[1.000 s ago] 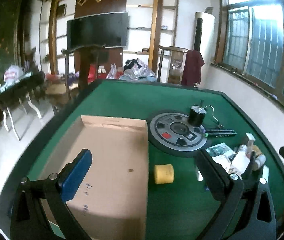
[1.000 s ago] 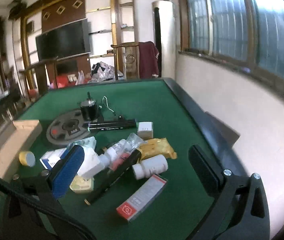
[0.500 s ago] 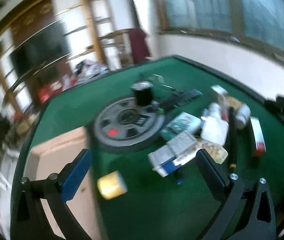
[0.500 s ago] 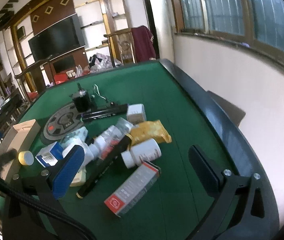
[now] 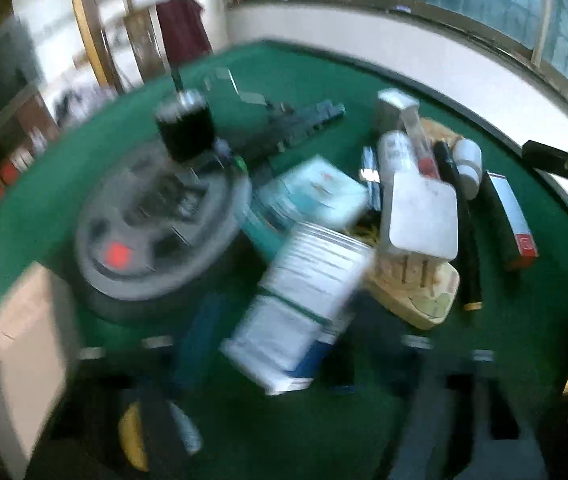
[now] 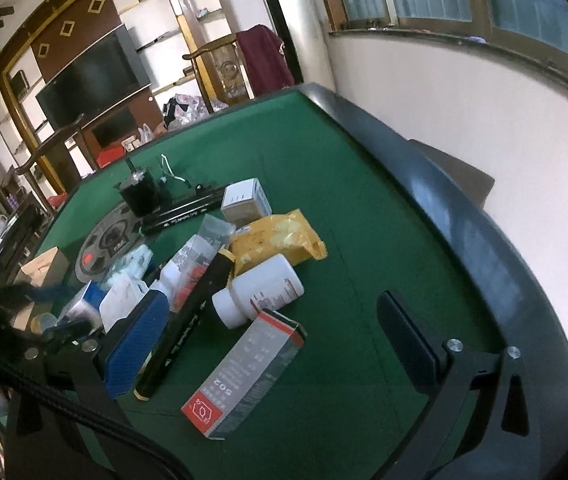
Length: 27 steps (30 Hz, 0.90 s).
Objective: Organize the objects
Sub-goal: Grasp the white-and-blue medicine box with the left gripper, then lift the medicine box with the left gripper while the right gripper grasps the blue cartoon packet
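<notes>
On the green table [image 6: 324, 184] lies a pile of small goods. In the blurred left wrist view, my left gripper [image 5: 280, 332] points down at the pile. Its jaws are closing with a white-and-blue carton [image 5: 300, 304] between them; a thin gap still shows beside the blue finger [image 5: 200, 340]. My right gripper [image 6: 274, 308] stands open just above a red-and-white carton [image 6: 244, 380], beside a white pill bottle [image 6: 260, 292] and a black marker [image 6: 188, 320], touching none of them.
A grey weight plate [image 5: 156, 232] with a black motor [image 5: 184, 128] lies left of the pile. Further left are a cardboard box [image 5: 24, 340] and a yellow tape roll [image 5: 132, 436]. A yellow pouch [image 6: 280, 240] sits behind the bottle. The table's raised dark rim [image 6: 464, 216] runs along the right.
The left gripper swung right and down from over the cardboard box to the pile, and its jaws narrowed around the white-and-blue carton. The right gripper sank slightly toward the red-and-white carton and rolled.
</notes>
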Available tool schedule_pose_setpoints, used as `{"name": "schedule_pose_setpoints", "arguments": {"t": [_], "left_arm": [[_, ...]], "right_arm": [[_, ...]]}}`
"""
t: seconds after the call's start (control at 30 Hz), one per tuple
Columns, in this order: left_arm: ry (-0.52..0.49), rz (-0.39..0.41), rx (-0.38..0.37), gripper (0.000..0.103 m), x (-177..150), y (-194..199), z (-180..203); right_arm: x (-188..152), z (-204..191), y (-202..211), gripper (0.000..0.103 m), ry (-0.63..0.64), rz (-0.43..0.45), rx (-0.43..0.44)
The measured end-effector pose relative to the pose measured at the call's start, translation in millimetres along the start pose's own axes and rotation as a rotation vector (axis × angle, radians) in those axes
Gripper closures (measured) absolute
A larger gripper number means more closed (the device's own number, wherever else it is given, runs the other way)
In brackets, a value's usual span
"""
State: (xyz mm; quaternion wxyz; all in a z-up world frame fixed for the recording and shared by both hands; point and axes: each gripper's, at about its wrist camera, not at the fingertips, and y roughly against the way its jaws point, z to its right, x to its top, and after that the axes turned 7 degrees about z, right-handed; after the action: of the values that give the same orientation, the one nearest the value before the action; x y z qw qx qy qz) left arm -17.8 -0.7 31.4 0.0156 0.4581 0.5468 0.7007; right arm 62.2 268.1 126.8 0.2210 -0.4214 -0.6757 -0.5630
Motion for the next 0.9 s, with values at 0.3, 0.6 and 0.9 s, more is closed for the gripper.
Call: {"name": "schedule_pose_setpoints", "arguments": {"t": [0.3, 0.6, 0.9], "left_arm": [[0.064, 0.055, -0.059, 0.069, -4, 25, 14], [0.165, 0.068, 0.047, 0.063, 1, 12, 13], [0.364, 0.251, 0.029, 0.063, -40, 103, 0]], "right_arm": [[-1, 3, -2, 0.000, -0.006, -0.012, 0.019], [1, -5, 8, 0.000, 0.032, -0.003, 0.024], [1, -31, 1, 0.000, 0.075, -0.052, 0.110]]}}
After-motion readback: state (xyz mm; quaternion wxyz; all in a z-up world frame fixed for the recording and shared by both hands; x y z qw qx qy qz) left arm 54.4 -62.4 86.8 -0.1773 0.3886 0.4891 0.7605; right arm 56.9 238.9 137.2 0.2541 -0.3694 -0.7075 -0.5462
